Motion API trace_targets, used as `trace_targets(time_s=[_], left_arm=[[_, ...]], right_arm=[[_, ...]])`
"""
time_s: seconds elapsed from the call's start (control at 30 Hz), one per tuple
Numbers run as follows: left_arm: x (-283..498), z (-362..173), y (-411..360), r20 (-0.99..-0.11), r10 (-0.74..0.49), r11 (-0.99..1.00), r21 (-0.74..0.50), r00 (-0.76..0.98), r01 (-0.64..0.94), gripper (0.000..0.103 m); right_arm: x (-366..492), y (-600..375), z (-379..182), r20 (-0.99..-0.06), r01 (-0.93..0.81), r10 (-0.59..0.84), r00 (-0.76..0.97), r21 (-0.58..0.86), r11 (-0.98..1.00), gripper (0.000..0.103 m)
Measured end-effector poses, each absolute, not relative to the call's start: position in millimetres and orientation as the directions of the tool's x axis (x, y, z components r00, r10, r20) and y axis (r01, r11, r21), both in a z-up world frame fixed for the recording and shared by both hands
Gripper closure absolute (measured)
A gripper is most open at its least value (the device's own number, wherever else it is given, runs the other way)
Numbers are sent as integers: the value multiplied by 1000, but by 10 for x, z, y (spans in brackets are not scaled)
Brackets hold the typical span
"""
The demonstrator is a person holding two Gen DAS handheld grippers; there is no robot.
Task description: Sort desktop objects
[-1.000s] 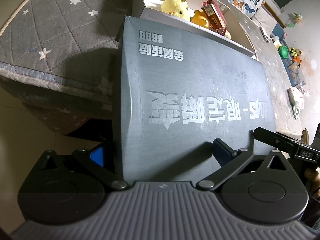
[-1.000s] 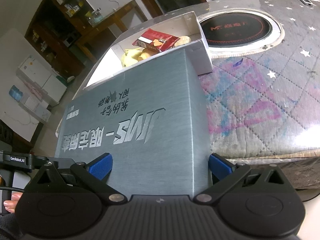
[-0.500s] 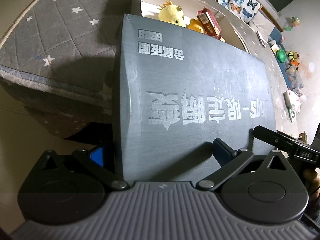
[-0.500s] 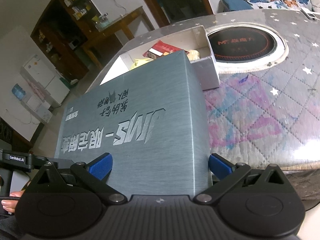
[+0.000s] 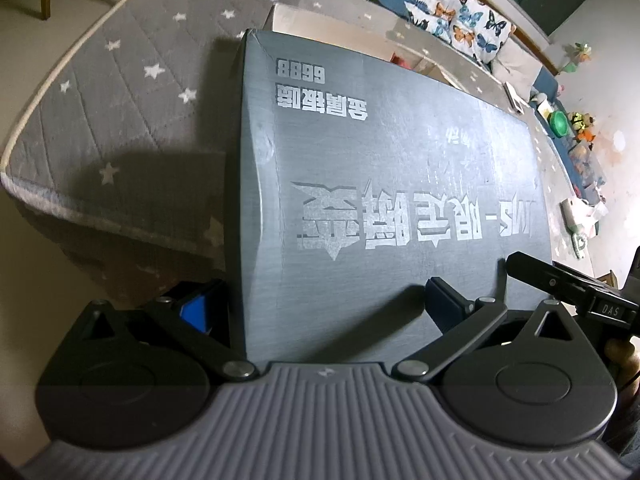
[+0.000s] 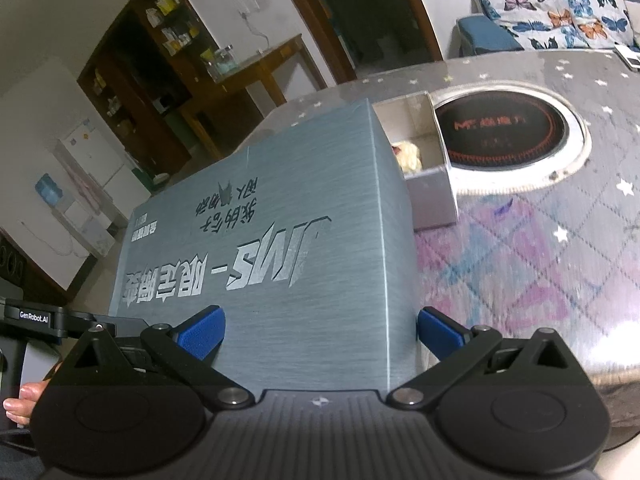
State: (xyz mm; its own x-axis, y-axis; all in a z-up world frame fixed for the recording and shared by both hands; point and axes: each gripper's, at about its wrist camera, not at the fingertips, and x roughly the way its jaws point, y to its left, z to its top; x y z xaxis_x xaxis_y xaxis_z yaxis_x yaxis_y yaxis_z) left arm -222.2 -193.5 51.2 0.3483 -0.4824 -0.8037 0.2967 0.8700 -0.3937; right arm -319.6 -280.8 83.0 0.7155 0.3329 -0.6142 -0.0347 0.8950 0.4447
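From the left wrist, the left gripper (image 5: 320, 304) straddles the near left corner of a big grey lid (image 5: 384, 184): one blue finger (image 5: 196, 306) sits outside the lid's side wall and the other lies on its top face, so the jaws look clamped on that edge. The lid hangs over the white box (image 5: 296, 20) on the starred grey table (image 5: 120, 92), hiding most of what is inside. It reads as printed cardboard, light and fairly stiff, though the left edge already shows a shallow dent, so a hard pinch would likely crease it. From the right wrist, the right gripper (image 6: 320, 332) grips the lid's other near corner, one finger (image 6: 202, 330) on top and one outside the right wall, jaws closed on the cardboard. Beyond it the box's open end shows a yellow plush toy (image 6: 408, 154), just beside a round cooktop (image 6: 500, 132) set into the table. Holding at both corners seems sensible, since a broad, thin lid may sag or twist from one side.
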Motion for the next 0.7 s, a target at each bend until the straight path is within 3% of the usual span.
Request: trace_targets(time_s=[0.7], left_arm=[[-1173,645,-2519,-761,-503,861,-398,411,316,0]], right_arm=[[-2483,-3052,1029,-571,-16,286,769,430,903,0]])
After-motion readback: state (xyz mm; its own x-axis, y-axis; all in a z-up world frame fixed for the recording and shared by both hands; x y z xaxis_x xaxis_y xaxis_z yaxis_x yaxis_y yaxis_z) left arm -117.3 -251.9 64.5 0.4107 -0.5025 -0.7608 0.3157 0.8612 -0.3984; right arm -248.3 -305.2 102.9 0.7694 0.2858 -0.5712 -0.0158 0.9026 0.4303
